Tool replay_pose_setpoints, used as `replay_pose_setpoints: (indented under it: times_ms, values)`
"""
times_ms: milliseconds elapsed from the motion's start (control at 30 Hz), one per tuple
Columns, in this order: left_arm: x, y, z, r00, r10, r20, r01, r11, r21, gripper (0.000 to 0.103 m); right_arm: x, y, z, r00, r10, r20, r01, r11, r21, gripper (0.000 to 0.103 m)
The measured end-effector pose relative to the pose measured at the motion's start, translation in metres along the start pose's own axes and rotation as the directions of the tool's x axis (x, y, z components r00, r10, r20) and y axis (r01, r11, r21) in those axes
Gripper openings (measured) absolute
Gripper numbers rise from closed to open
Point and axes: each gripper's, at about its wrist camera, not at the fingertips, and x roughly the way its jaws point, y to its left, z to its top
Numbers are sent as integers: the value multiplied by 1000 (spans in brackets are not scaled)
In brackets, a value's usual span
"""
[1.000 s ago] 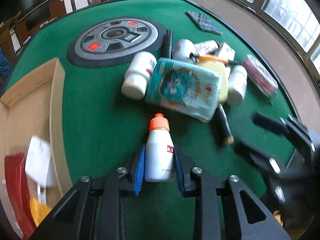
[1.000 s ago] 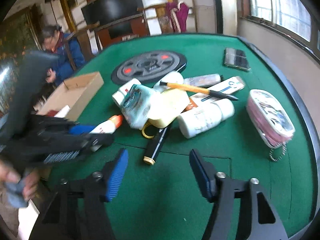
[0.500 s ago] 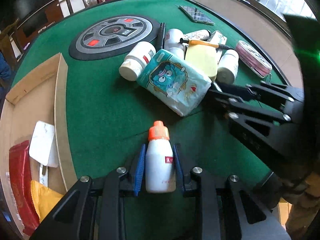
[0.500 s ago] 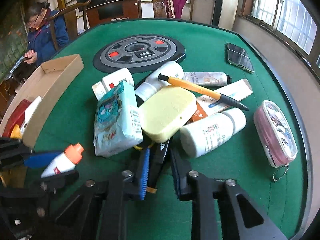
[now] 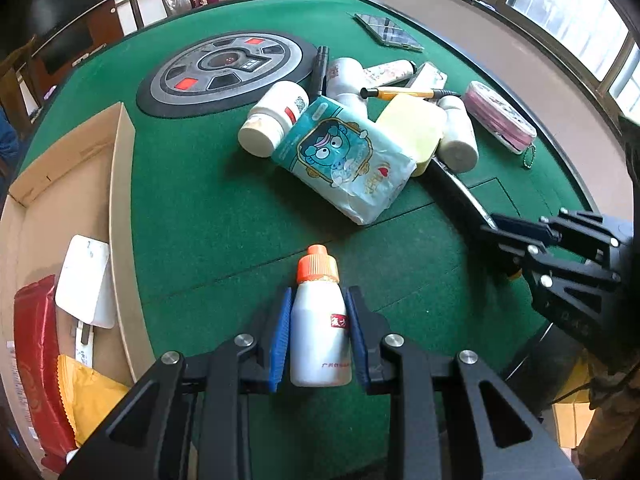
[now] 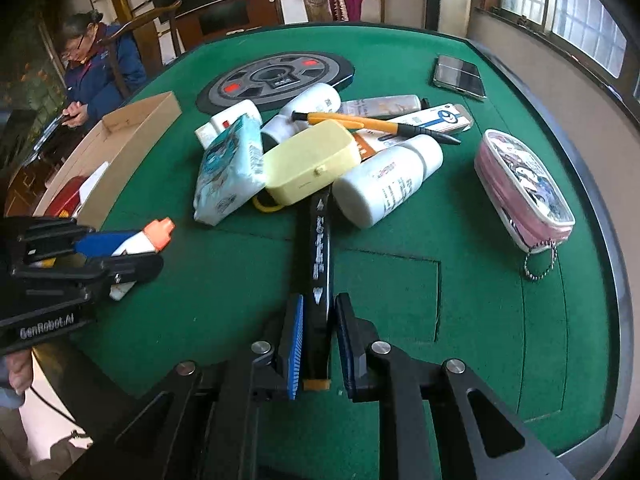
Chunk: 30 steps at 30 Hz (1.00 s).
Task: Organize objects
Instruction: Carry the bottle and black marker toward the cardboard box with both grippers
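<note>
Left wrist view: we are clamping our left gripper on the orange-capped white bottle above the green table. Our right gripper, whose jaws have just been closing, is gripping the black marker, its far end lying under the yellow case.

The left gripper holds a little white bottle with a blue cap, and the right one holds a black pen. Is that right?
Not quite. The bottle in the left gripper has an orange cap, not a blue one; the left wrist view shows it clearly. Only the gripper's pads are blue. The rest is right: the right gripper is shut on the black pen.
</note>
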Motion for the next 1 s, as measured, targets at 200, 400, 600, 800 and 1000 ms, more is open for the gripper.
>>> replay_pose_setpoints:
  times_ms: [200, 400, 600, 800, 1000]
  values:
    - [0, 1, 0, 1000, -5, 1, 5, 1000, -2, 26, 11, 9, 14, 1000, -24, 13, 25, 999, -26, 32]
    - [-4, 7, -4, 996, -84, 8, 84, 995, -49, 26, 9, 11, 13, 999, -30, 25, 32, 999, -42, 15]
    - [-16, 4, -5, 995, -91, 35, 93, 995, -41, 26, -18, 13, 3, 996, 64, 70, -62, 998, -19, 15]
    - [-40, 9, -9, 993, -95, 75, 98, 994, -41, 26, -37, 19, 0, 985, 134, 105, -133, 991, -14, 15]
    - [-59, 34, -21, 994, -60, 95, 69, 993, -93, 26, -38, 27, 0, 983, 147, 108, -146, 989, -15, 15]
